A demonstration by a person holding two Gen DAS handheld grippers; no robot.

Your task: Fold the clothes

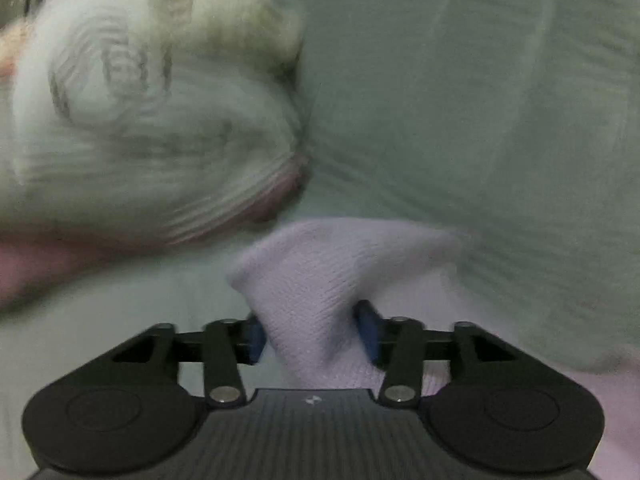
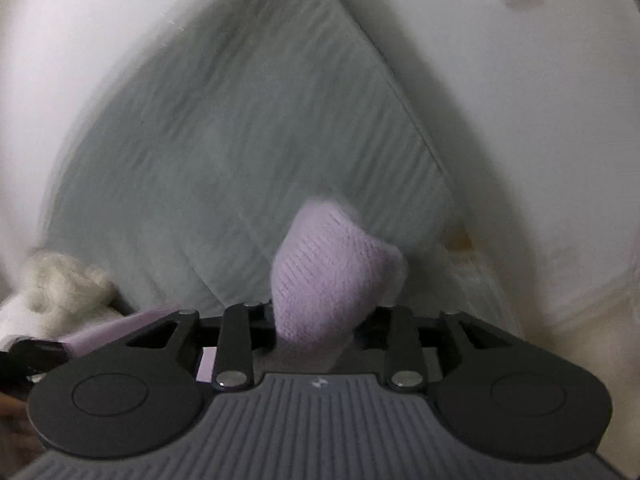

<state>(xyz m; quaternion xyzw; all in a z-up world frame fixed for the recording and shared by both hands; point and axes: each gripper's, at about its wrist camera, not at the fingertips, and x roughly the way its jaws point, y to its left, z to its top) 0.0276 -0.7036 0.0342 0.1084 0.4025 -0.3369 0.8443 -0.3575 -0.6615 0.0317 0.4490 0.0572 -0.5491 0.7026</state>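
Observation:
A lilac knit garment [image 1: 320, 272] rises in a bunched fold between the blue pads [image 1: 370, 332] of my left gripper [image 1: 312, 334]. The jaws stand open, with a thin gap between the left pad and the cloth. In the right wrist view another bunch of the same lilac knit [image 2: 332, 264] fills the space between the fingers of my right gripper [image 2: 324, 320], which is shut on it. A lilac strip [image 2: 108, 332] runs off to the left towards a dark part at the frame's edge. Both grippers hover over a pale green quilted bed cover [image 2: 240, 140].
A blurred white striped garment [image 1: 140, 120] with a fluffy cream piece [image 1: 224, 8] above it lies at the left. The same cream fluff [image 2: 60, 280] shows at the right wrist view's left edge. White walls [image 2: 520, 120] meet behind the bed's corner.

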